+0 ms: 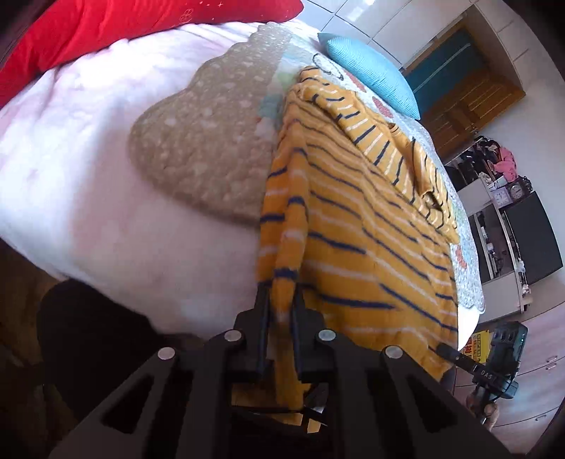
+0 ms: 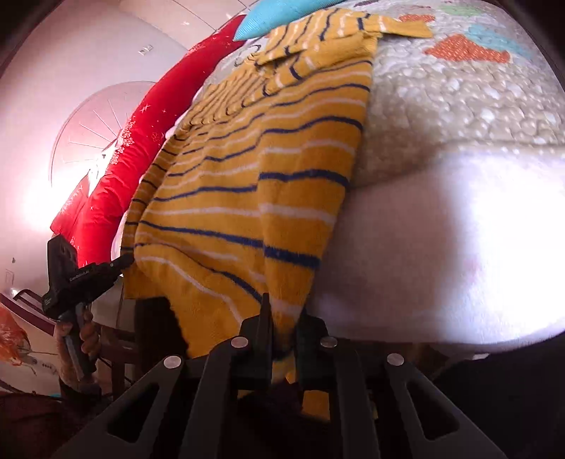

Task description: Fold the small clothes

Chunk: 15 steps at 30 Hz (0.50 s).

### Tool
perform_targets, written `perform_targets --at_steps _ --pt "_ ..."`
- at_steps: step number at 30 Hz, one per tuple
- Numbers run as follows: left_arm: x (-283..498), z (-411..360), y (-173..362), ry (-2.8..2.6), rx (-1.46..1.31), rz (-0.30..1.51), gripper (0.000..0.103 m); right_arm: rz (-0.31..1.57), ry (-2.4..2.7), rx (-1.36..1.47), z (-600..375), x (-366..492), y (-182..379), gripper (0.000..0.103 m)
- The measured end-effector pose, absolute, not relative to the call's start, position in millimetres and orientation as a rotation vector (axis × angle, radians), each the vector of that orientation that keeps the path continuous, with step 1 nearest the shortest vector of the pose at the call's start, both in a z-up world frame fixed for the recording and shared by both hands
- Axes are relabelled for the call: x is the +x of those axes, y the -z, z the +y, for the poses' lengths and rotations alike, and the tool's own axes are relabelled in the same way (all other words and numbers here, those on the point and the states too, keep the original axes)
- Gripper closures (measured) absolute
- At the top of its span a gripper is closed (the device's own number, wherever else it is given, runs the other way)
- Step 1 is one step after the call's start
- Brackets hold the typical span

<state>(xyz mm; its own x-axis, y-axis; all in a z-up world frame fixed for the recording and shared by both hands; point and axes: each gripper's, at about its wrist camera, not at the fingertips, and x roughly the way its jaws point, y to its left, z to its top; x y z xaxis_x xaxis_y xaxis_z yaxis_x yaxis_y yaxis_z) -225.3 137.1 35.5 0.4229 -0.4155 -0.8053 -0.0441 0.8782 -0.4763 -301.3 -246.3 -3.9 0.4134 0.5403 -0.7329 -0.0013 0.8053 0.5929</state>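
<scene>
L gripper (image 1: 280, 300): fingers (image 1: 263, 310) pinch the hem corner of the yellow striped sweater (image 1: 353, 226), fabric bunched between them and trailing down past the pads. R gripper (image 2: 284, 314): fingers (image 2: 265, 317) likewise clamped on the opposite hem corner, cloth hanging between and below. Each gripper shows in the other's view, at the sweater's far bottom edge, w/ a hand (image 2: 86, 335) on the L one's handle.

Sweater lies along the bed (image 1: 88, 176), hem at the near edge, one sleeve folded across the chest, navy + white stripes. Under it a beige quilted mat (image 1: 197, 148) w/ scalloped edge and coloured patches, on a pale pink cover. Blue pillow (image 1: 370, 70) just beyond the collar; red cushion (image 1: 106, 31) along the head side, well apart from the fingers. Nothing sits btwn fingers and cloth. Beyond the bed: wooden cabinet (image 1: 469, 106), shelves w/ clocks (image 1: 508, 194), dark screen (image 1: 533, 240).
</scene>
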Motion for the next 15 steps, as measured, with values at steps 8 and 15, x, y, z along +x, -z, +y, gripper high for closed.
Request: perform_targets --at_steps 8,15 --pt "-245.1 160.3 -36.8 0.149 -0.441 1.039 0.070 0.901 -0.164 0.563 -305.0 -274.4 -49.7 0.046" --pt "-243.4 151.2 -76.8 0.121 -0.360 0.886 0.040 0.809 0.047 0.702 -380.8 -155.3 -49.1 0.038"
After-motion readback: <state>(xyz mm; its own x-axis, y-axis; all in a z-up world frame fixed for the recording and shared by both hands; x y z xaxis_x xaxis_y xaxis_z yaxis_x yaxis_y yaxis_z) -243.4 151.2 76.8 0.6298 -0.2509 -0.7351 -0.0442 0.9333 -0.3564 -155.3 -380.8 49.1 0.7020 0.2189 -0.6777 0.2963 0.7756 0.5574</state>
